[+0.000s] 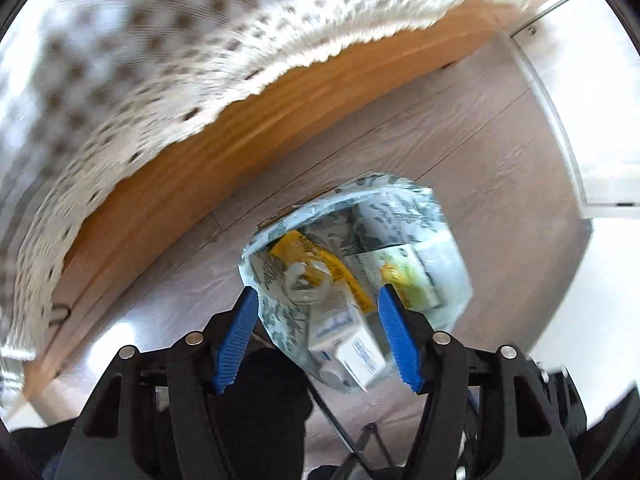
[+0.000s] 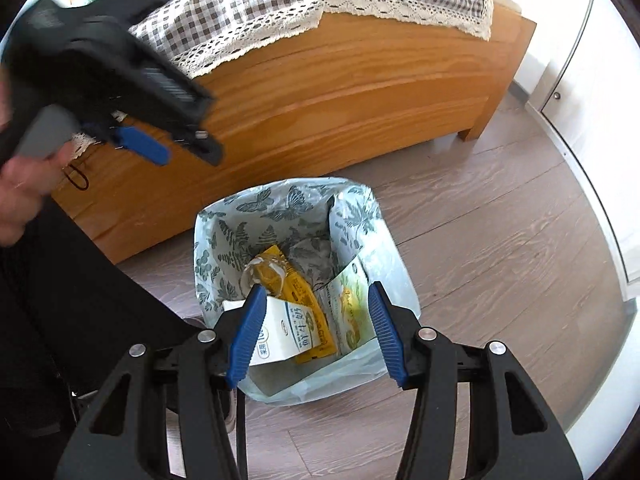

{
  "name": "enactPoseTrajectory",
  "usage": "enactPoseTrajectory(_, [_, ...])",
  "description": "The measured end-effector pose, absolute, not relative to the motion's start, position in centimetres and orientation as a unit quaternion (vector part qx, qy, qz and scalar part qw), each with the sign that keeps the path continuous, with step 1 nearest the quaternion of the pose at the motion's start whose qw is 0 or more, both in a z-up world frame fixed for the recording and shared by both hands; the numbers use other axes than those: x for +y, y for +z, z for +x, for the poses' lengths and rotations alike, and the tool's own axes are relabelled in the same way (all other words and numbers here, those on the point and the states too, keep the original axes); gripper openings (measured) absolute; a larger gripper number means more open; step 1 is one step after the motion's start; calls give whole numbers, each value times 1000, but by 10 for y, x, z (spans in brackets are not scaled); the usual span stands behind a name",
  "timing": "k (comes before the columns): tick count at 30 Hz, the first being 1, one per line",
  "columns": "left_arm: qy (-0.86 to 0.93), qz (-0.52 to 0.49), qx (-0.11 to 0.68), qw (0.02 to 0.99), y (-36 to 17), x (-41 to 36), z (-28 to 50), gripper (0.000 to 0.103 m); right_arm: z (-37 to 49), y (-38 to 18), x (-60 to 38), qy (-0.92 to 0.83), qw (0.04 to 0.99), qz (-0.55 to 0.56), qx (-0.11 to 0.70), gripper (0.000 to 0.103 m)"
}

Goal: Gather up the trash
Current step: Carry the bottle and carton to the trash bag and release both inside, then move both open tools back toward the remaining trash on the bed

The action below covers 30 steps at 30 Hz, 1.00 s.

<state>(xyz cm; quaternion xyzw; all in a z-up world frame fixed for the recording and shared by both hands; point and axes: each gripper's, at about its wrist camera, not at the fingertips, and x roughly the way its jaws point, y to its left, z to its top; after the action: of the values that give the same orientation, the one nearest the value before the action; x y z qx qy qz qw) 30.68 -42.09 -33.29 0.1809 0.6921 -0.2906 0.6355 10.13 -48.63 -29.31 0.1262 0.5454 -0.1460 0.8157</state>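
At far left of the right wrist view, a hand (image 2: 20, 196) holds the left gripper (image 2: 140, 148), a black plastic frame with ribbed blue pads, jaws apart and empty above the floor. Behind it, a checked cloth (image 2: 248, 12) with lace edging drapes a varnished pine bed frame (image 2: 340, 92). At centre, a thin butterfly-print trash bag (image 2: 276, 204) stands open on grey wood-grain floorboards (image 2: 500, 220), holding a white milk carton (image 2: 288, 332), a crumpled yellow wrapper (image 2: 300, 284) and a green-printed box (image 2: 348, 316). The right gripper (image 2: 316, 328) hangs over it, jaws apart, holding nothing.
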Motion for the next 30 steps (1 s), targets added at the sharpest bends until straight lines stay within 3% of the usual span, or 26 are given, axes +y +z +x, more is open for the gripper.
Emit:
enactPoseTrajectory(13, [-360, 101, 615, 694, -242, -356, 303, 64, 149, -231, -490, -171, 839, 73, 511, 51])
enactPoseTrajectory(21, [-330, 24, 554, 764, -186, -264, 354, 67, 202, -170, -476, -179, 873, 35, 451, 55])
enactPoseTrajectory(24, [-301, -11, 532, 791, -177, -224, 379, 75, 227, -151, -460, -159, 890, 21, 428, 55])
enactPoseTrajectory(30, [-239, -58, 504, 828, -176, -152, 429, 75, 279, -123, -418, -112, 916, 6, 386, 55])
